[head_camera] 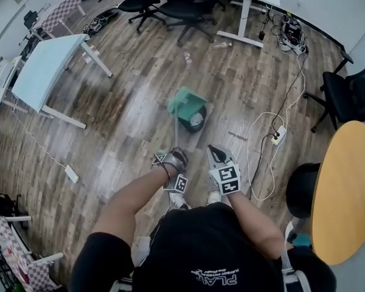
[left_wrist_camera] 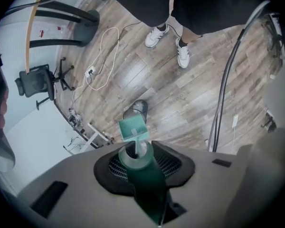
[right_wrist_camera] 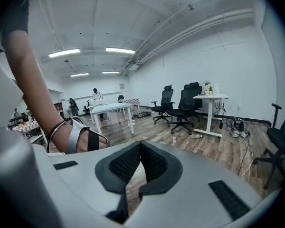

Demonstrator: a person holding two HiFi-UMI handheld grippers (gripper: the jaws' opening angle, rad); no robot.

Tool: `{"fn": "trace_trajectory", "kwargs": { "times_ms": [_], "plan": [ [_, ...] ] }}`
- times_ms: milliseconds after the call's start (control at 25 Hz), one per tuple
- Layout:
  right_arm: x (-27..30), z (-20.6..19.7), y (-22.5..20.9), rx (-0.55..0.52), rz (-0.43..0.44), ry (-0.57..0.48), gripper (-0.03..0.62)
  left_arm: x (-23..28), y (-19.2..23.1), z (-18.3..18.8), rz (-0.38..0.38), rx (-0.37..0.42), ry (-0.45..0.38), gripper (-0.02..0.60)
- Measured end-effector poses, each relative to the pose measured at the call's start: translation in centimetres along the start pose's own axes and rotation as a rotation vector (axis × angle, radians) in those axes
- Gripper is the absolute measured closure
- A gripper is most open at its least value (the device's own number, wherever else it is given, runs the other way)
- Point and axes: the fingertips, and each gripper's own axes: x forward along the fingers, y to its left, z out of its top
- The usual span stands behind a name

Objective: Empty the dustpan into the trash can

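The left gripper (left_wrist_camera: pixel 138 161) clamps the long handle of the green dustpan (left_wrist_camera: pixel 133 129) — its pan end hangs over the round dark trash can (head_camera: pixel 194 121) on the wood floor (head_camera: pixel 128 108). The right gripper (right_wrist_camera: pixel 141 148) — jaws together, empty — is just right of it.

"Just right of your right gripper (head_camera: pixel 213 149) you have a white power strip (head_camera: pixel 278 135) on the floor, and farther right a round yellow table (head_camera: pixel 347 193)."

"Far ahead of it you face black office chairs (head_camera: pixel 188 5); a pale blue table (head_camera: pixel 45 72) stands ahead-left."
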Motion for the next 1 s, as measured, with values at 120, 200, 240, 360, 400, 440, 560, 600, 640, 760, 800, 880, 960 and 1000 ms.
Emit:
{"fn": "trace_trajectory", "kwargs": {
  "times_ms": [120, 200, 240, 360, 400, 440, 560, 600, 640, 760, 800, 880, 960, 1000],
  "plan": [
    [0.3, 0.0, 0.7, -0.011, 0.018, 0.003, 0.572, -0.5, 0.1, 0.0, 0.004, -0.110, -0.035, 0.464],
    [0.4, 0.1, 1.0, -0.018, 0.021, 0.006, 0.572, -0.9, 0.7, -0.3, 0.018, -0.200, -0.062, 0.474],
    [0.4, 0.1, 1.1, -0.020, 0.021, 0.008, 0.572, -1.0, 1.0, -0.4, 0.023, -0.249, -0.078, 0.480],
    [0.5, 0.1, 1.3, -0.025, 0.017, 0.015, 0.571, -1.0, 1.7, -1.3, 0.027, -0.424, -0.112, 0.482],
    [0.6, 0.0, 1.3, -0.027, 0.014, 0.019, 0.572, -0.9, 1.8, -1.8, 0.026, -0.490, -0.117, 0.482],
    [0.6, -0.1, 1.4, -0.029, 0.012, 0.022, 0.572, -0.8, 1.9, -2.4, 0.025, -0.557, -0.121, 0.482],
    [0.6, -0.2, 1.6, -0.028, 0.012, 0.021, 0.571, -0.8, 2.1, -4.5, 0.029, -0.715, -0.123, 0.482],
    [0.6, -0.3, 1.6, -0.028, 0.012, 0.023, 0.571, -0.8, 2.1, -5.0, 0.032, -0.754, -0.130, 0.482],
    [0.7, -0.3, 1.6, -0.027, 0.011, 0.025, 0.572, -0.7, 2.2, -5.4, 0.037, -0.795, -0.141, 0.483],
    [0.8, -0.3, 1.8, -0.028, 0.010, 0.027, 0.572, -0.9, 2.3, -6.3, 0.050, -0.914, -0.171, 0.483],
    [0.8, -0.3, 1.9, -0.029, 0.010, 0.026, 0.571, -0.8, 2.2, -6.5, 0.053, -0.947, -0.172, 0.483],
    [1.0, -0.2, 2.0, -0.029, 0.011, 0.024, 0.571, -0.7, 2.3, -7.1, 0.059, -1.023, -0.180, 0.483],
    [1.1, 0.2, 1.9, -0.029, 0.011, 0.021, 0.572, -0.8, 2.5, -8.1, 0.059, -1.093, -0.186, 0.483],
    [1.2, 0.3, 1.9, -0.029, 0.010, 0.020, 0.572, -0.9, 2.4, -8.6, 0.059, -1.127, -0.187, 0.483]
  ]
}}
